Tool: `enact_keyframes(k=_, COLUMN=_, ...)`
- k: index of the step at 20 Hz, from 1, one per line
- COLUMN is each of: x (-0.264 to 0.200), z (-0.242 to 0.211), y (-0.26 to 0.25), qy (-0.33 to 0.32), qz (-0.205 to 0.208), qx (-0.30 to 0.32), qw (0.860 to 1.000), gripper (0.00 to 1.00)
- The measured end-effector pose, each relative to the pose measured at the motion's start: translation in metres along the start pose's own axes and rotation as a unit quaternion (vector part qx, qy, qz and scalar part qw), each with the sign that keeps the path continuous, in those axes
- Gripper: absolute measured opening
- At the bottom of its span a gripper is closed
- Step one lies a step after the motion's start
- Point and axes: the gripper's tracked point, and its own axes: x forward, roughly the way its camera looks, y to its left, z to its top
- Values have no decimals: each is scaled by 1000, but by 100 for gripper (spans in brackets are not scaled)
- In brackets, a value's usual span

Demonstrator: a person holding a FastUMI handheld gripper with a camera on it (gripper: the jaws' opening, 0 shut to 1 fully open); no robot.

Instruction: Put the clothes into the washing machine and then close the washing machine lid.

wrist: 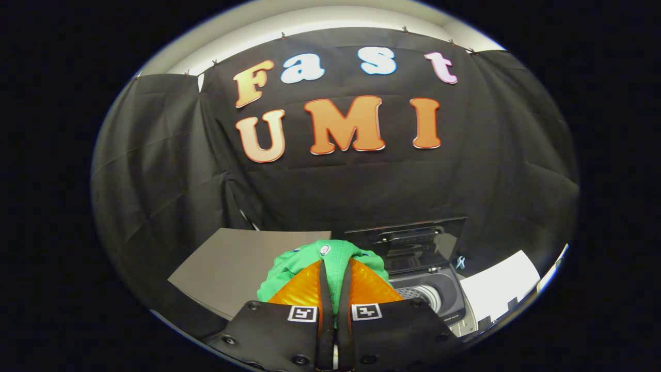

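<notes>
Clothes first: it's one green garment with a little white button on it, and it's pinched right between the two fingers of the gripper. Both fingers are pressed in on the fabric from either side, with just a narrow strip of green showing in the gap between them, so the tongs are clamped on the cloth. The rest of it bunches out above and to the left of the fingertips, kind of a puffy lump. Looks like it's held up off the surfaces, though I can't really tell how high.

Washing machine sits just to the right of the fingers and a bit beyond them. It's a top loader with the lid standing open, tilted up at the far side with its dark glossy underside facing the camera. Below the lid you can see the round drum opening with some of the perforated metal wall inside. The garment is not in the drum; it's left of the opening, near it but still apart.

On the left, beyond the fingers, there's a flat grey tabletop. Far right of the washer there's a white panel or surface, can't make out what it is exactly. Black cloth hangs all around the back as the booth wall.
</notes>
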Motion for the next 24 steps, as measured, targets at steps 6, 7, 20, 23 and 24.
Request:
enact_keyframes(k=6, x=4, z=-10, y=-72, qy=16, qz=-46, qx=24, qw=999, gripper=11)
enact_keyframes(k=7, x=7, z=-15, y=-82, qy=23, qz=-49, qx=25, qw=998, gripper=11)
enact_keyframes(k=20, x=96, z=-114, y=-192, qy=142, qz=-58, qx=16, qw=988, gripper=11)
enact_keyframes(k=23, x=118, z=-129, y=-199, qy=153, qz=-45, qx=11, qw=987, gripper=11)
enact_keyframes(k=24, x=126, z=-135, y=-202, qy=154, qz=-42, qx=9, qw=987, gripper=11)
